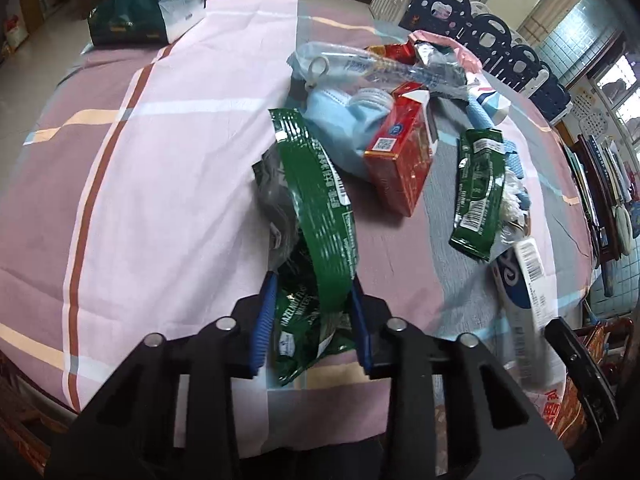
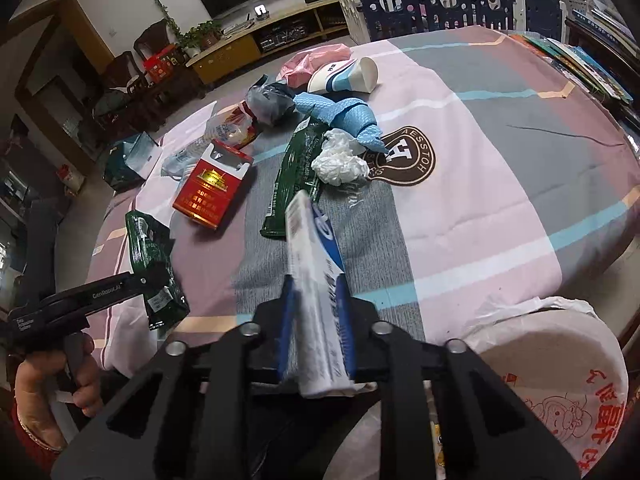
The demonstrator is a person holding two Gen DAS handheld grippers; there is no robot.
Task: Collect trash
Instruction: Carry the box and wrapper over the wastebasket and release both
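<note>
My left gripper is shut on a crumpled green wafer wrapper, which stands up between the blue pads above the checked tablecloth. From the right wrist view the same left gripper shows side-on with the green wrapper in its jaws, a hand behind it. My right gripper is shut on a white and blue toothpaste tube, which also appears at the right in the left wrist view as the tube. More trash lies beyond: a red cigarette box and a long green wrapper.
A pile holds a blue face mask, a clear bottle, white tissue, blue cloth, a paper cup and a pink bag. A white printed bag hangs at the near edge. A green gift bag sits far left.
</note>
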